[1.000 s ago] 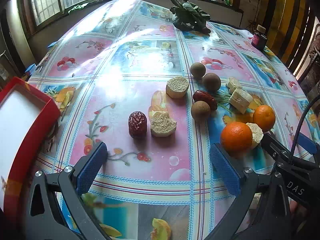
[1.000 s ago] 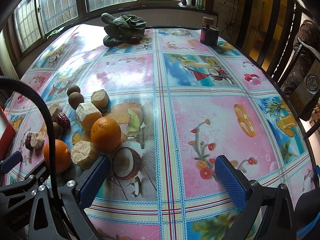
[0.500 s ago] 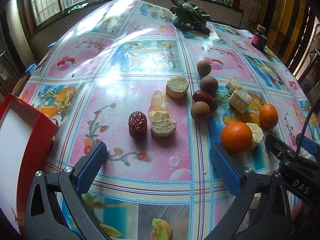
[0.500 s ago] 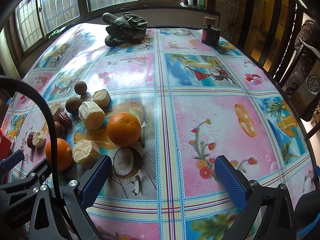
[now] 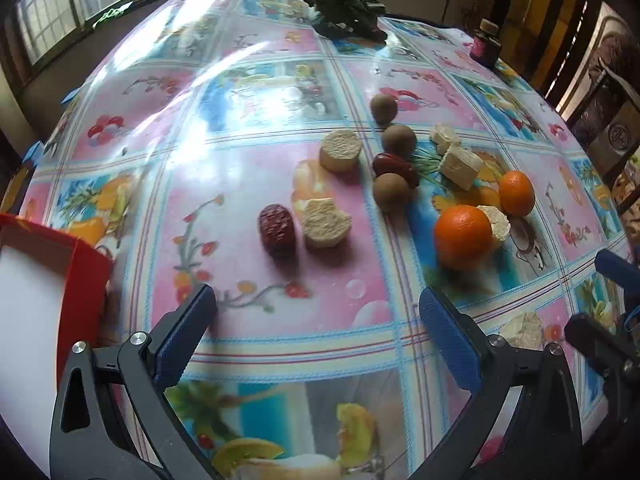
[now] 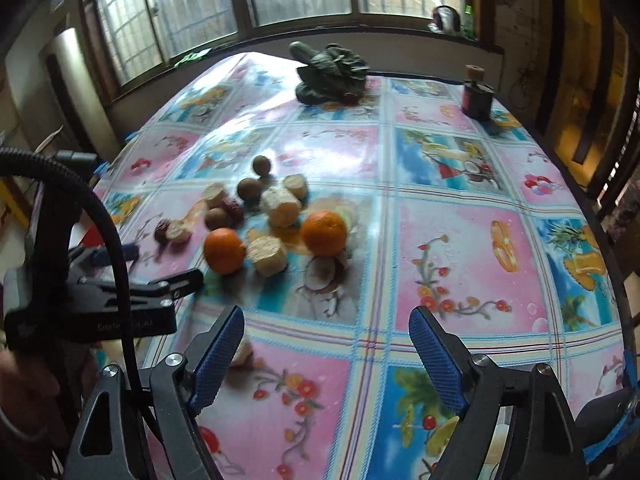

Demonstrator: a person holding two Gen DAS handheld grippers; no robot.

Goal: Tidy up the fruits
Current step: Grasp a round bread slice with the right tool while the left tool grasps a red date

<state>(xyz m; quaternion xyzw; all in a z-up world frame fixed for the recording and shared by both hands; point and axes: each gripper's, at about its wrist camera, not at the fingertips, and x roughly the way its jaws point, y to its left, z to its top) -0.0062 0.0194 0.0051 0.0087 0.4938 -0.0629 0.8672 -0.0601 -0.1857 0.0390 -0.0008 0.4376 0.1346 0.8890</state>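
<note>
Fruit lies loose on the patterned tablecloth. Two oranges [image 5: 463,231] [image 5: 516,193], two red dates [image 5: 276,228] [image 5: 394,166], three brown round fruits [image 5: 391,191] and several pale cut chunks [image 5: 326,222] show in the left wrist view. The oranges [image 6: 224,250] [image 6: 324,233] also show in the right wrist view. My left gripper [image 5: 316,336] is open and empty, short of the date. My right gripper [image 6: 326,356] is open and empty, well back from the fruit. A red box with a white inside [image 5: 82,276] stands at the left.
A bunch of dark leafy greens [image 6: 332,74] lies at the table's far end. A small dark jar [image 6: 476,96] stands at the far right. Windows run behind the table. The left gripper's body [image 6: 100,296] is at the right view's left edge.
The right gripper has pulled back and risen, so the fruit looks farther away. The left gripper has shifted slightly; the red box sits lower at the left edge.
</note>
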